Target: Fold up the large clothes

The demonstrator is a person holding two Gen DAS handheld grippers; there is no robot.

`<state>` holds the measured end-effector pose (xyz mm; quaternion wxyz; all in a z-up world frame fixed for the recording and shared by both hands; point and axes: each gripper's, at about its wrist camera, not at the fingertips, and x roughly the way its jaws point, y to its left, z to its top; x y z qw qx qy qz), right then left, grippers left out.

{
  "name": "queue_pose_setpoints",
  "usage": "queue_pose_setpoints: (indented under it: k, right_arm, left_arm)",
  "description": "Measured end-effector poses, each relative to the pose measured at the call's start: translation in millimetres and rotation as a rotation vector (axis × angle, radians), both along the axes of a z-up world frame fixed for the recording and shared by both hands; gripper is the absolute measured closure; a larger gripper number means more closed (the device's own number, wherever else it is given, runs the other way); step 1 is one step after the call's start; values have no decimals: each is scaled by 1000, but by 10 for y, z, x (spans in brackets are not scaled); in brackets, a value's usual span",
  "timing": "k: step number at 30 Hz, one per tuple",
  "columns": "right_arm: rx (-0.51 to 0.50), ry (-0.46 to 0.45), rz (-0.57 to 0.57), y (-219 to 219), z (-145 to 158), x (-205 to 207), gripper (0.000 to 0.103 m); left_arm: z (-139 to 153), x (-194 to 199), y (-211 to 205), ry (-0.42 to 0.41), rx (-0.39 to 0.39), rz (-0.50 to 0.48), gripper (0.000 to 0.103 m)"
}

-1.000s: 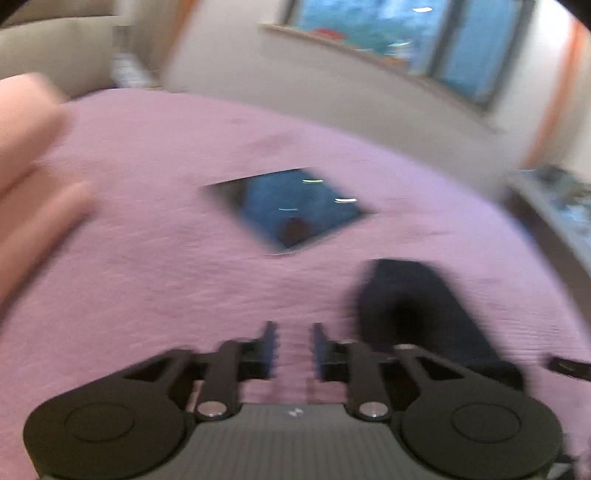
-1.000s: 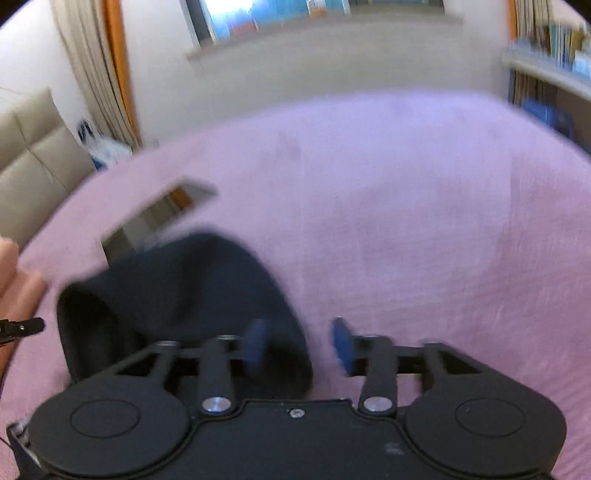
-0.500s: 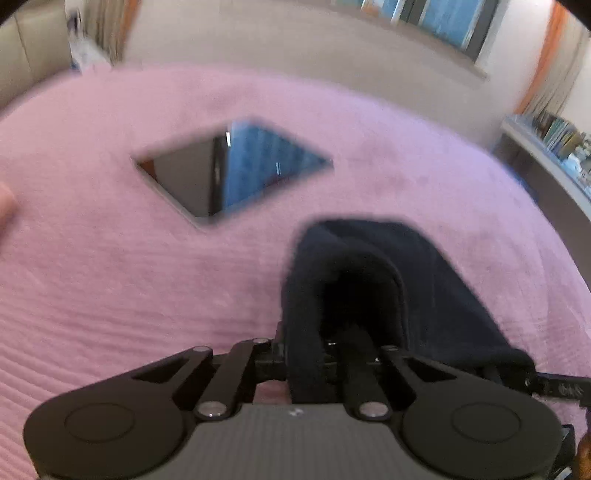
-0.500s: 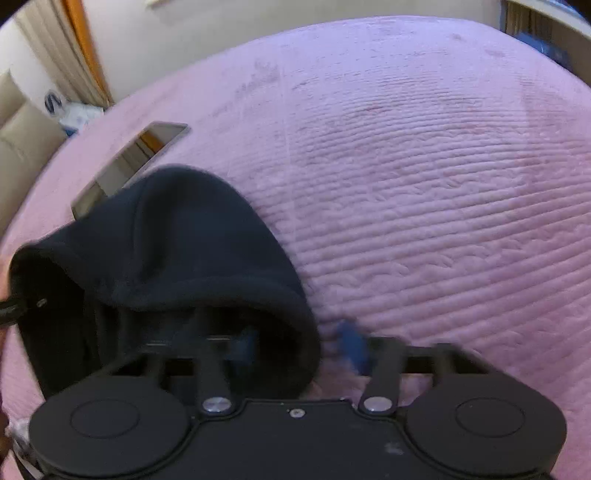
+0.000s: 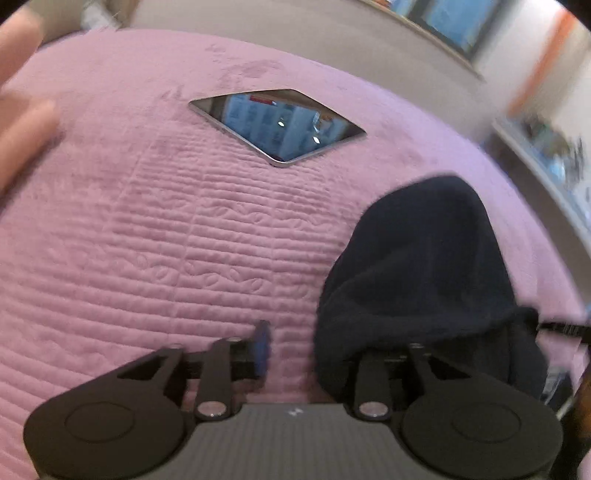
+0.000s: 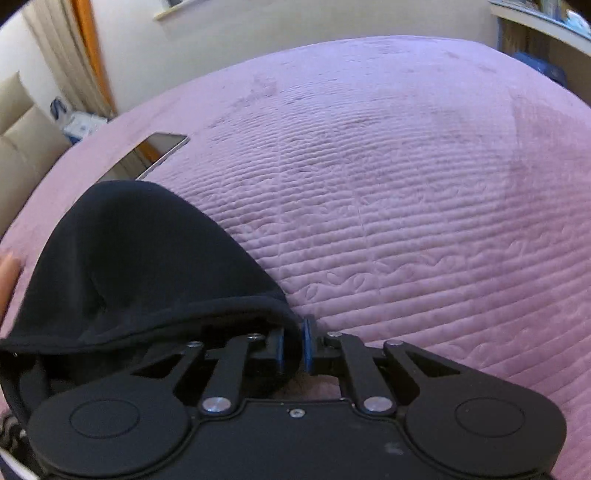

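Fingers (image 6: 281,345) of the right gripper (image 6: 292,345) clenched on the hem of a dark hooded garment (image 6: 140,258), blue pads nearly together with the black fleece edge pinched between them. Fingers (image 5: 261,345) of the left gripper (image 5: 325,347) spread wide apart: left blue pad bare over the bedspread, right finger buried under the garment (image 5: 417,273), so cannot tell whether any cloth is actually caught there, though nothing pinched between the two pads.

Garment lying on the pink quilted bedspread (image 6: 406,206), its rounded hood bulging forward from both grippers, opening turned back toward the cameras. In the left wrist view, to the right of centre; in the right wrist view, to the left, draped over the left finger of the right gripper.

Beyond the hood, flat on the bedspread (image 5: 147,240), a tablet (image 5: 280,125) with a dark glossy screen mirroring windows; in the right wrist view the tablet (image 6: 147,157) just behind the hood's top edge, partly hidden by it.

At the left edge of the left wrist view, a blurred bare hand (image 5: 22,110). Farther out, pale wall, window (image 5: 443,22), orange curtain (image 6: 92,55), beige padded headboard (image 6: 26,147), shelf (image 6: 546,22) at right.
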<state>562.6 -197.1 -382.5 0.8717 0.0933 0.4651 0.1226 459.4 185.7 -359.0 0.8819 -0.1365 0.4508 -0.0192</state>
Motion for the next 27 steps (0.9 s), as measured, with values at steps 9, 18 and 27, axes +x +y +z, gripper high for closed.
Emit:
queue_pose_setpoints:
  k: [9,18,27]
  right_arm:
    - [-10,-112,54,-325,533,-85,44]
    - [14,-161,234,712,374,361,50]
    - [101,-112,406,1138,402,861,25]
  left_arm:
    - [265,-391,-195,126,189,-28,29]
    - [384,-98,-346,159,279,-131,34]
    - [528,-892,21,92,-95,-218,30]
